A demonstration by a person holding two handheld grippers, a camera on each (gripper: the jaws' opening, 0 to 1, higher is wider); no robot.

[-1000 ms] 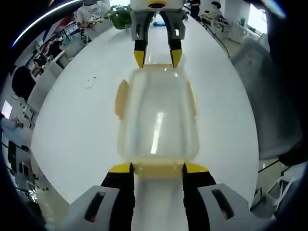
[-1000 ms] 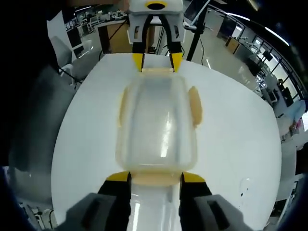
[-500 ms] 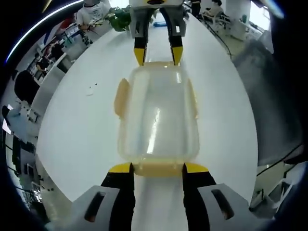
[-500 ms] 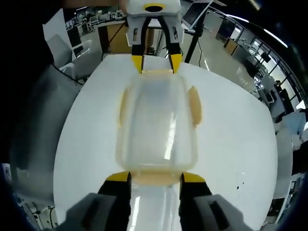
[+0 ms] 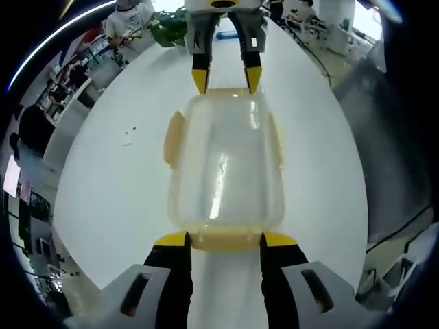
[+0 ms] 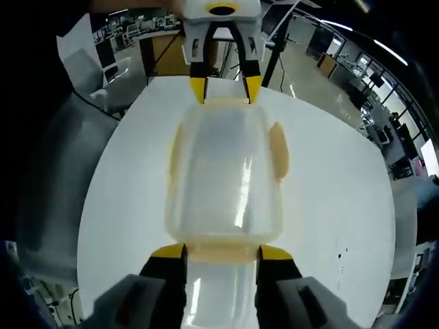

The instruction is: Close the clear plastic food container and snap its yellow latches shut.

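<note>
Lengthwise on the white table (image 5: 103, 192), with bare room beside it, the clear container (image 5: 225, 168) sits lidded; the left gripper (image 5: 225, 239) and right gripper (image 6: 213, 252) each straddle an end latch, apparently unclamped.

The container (image 5: 225, 164) sits on the table (image 5: 110, 178) between the two grippers. The left gripper (image 5: 225, 239) stands at one short end, its jaws either side of that end's latch (image 5: 225, 240). The right gripper (image 6: 214, 252) stands likewise at the opposite end latch (image 6: 219, 253). Further latches (image 5: 173, 137) lie along the long sides.
</note>
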